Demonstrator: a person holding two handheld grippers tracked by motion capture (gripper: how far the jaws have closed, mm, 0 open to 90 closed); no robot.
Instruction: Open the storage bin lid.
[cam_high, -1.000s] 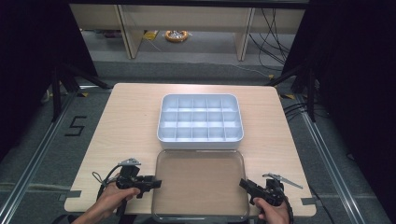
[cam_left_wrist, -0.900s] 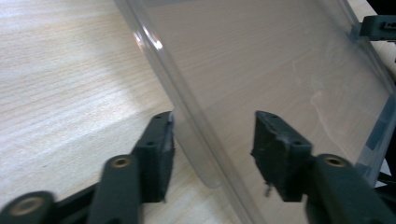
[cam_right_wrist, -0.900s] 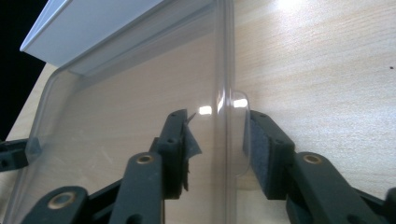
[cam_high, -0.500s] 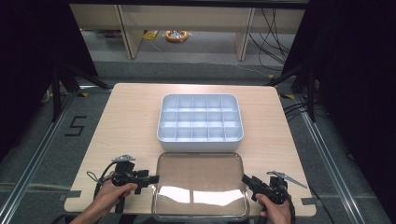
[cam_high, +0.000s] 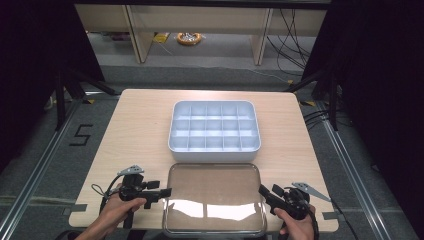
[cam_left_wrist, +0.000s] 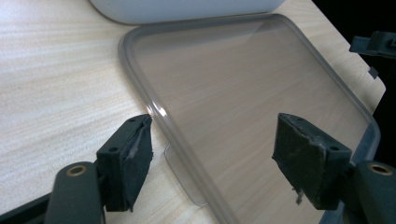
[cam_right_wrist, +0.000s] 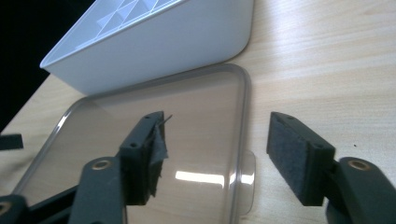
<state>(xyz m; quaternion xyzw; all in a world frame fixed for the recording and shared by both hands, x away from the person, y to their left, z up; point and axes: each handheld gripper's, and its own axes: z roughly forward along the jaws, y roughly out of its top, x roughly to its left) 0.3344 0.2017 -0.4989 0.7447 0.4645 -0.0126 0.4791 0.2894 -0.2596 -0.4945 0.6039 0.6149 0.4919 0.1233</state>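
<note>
A clear lid (cam_high: 215, 199) lies flat at the near edge of the table (cam_high: 135, 125), just near of the white divided tray (cam_high: 215, 126). The left tongs (cam_left_wrist: 212, 154) and right tongs (cam_right_wrist: 217, 156) gape wide, each straddling a side rim by its small tab. The slick, thin rim could slip out, or the lid could tilt if only one side bites.

On the desk (cam_high: 135, 135), the divided tray (cam_high: 215, 126) lies at the middle. Just before it, at the near edge, lies the clear lid (cam_high: 215, 197). The left hand-held gripper (cam_high: 162, 192) flanks the lid's left side, the right hand-held gripper (cam_high: 263, 192) its right.
</note>
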